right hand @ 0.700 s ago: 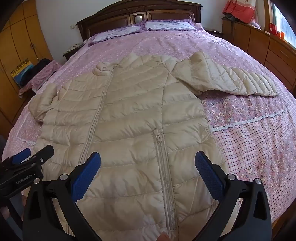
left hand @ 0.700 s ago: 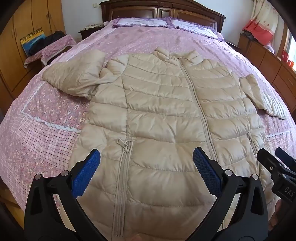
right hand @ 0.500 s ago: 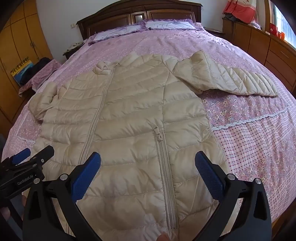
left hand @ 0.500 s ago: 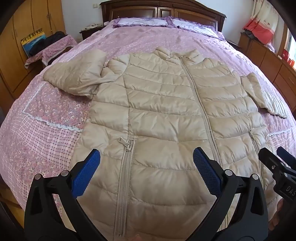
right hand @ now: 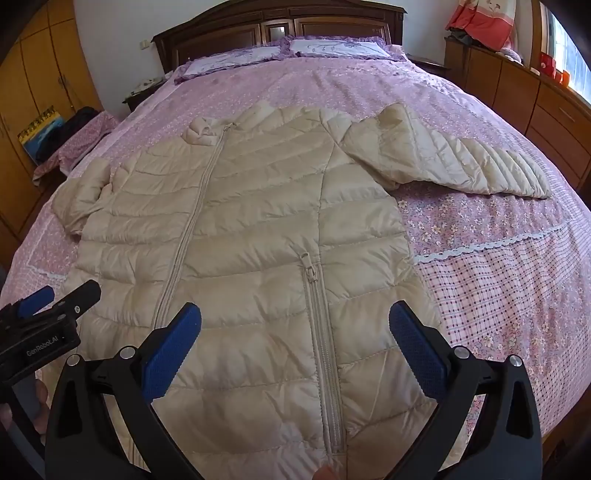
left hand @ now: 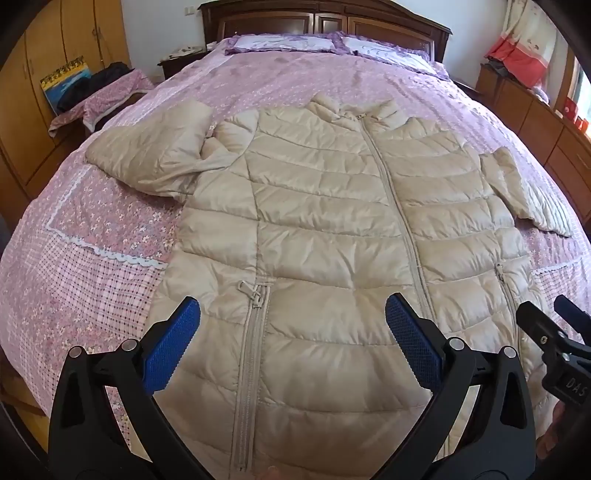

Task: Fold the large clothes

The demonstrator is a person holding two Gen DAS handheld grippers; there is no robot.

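— So, the left wrist view first: where is the coat?

— The coat [left hand: 332, 229] lies flat on the bed [left hand: 258, 85], front up, zipped, collar toward the headboard [left hand: 325, 18]. One sleeve [left hand: 155, 155] is bunched out to the coat's left side in this view, the other sleeve [left hand: 517, 192] trails off its right side.

— And the left gripper?

— The left gripper [left hand: 291, 343] hangs over the coat's hem end, fingers [left hand: 170, 347] spread wide, nothing between them but air. A pocket zip [left hand: 253, 325] on the coat runs between the two pads. The right gripper [left hand: 554, 332] shows at the coat's right edge, partly cut off.

— Now the right wrist view?

— Same coat [right hand: 258, 229], collar toward the pillows [right hand: 288, 50]. The long sleeve [right hand: 450, 162] stretches away from the coat to the right. The right gripper [right hand: 295, 343] is above the hem too, fingers [right hand: 417, 347] fully apart, clamping nothing. The other pocket zip [right hand: 321, 332] sits between them.

— Anything beside the coat?

— The left gripper [right hand: 55, 306] pokes in at the coat's left edge. Wardrobes [right hand: 33, 92] stand beyond that.
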